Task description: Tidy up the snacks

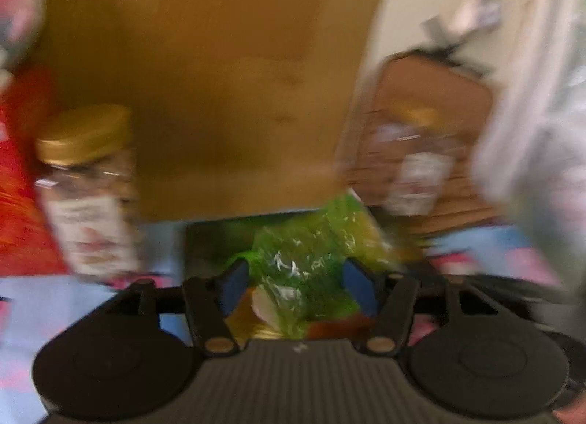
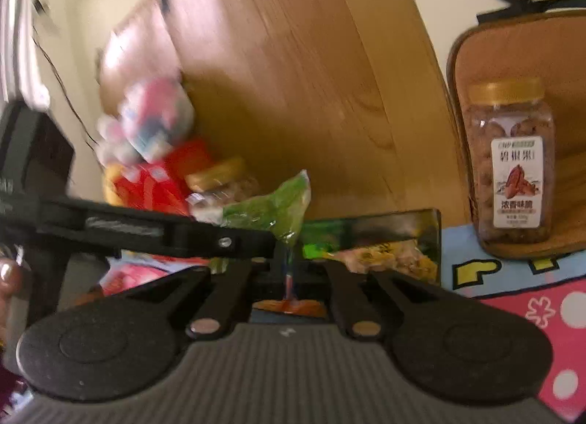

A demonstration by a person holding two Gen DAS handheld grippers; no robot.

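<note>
My left gripper (image 1: 295, 277) is shut on a green snack bag (image 1: 311, 248), its blue pads pressing the bag's sides above a dark tray (image 1: 208, 237). In the right wrist view the same green bag (image 2: 278, 204) hangs from the left gripper (image 2: 278, 241), which crosses from the left. My right gripper (image 2: 287, 277) is closed, with a thin edge of the bag's wrapper between its fingers. The tray (image 2: 395, 226) holds other snack packets. A gold-lidded nut jar (image 1: 88, 186) stands left and a second jar (image 2: 511, 164) stands right.
A tall wooden board (image 1: 219, 76) stands behind the tray. A red snack bag (image 1: 22, 204) and a pile of packets (image 2: 154, 153) lie at the left. The right jar sits on a wooden cutting board (image 2: 531, 58). A colourful cloth (image 2: 512, 299) covers the table.
</note>
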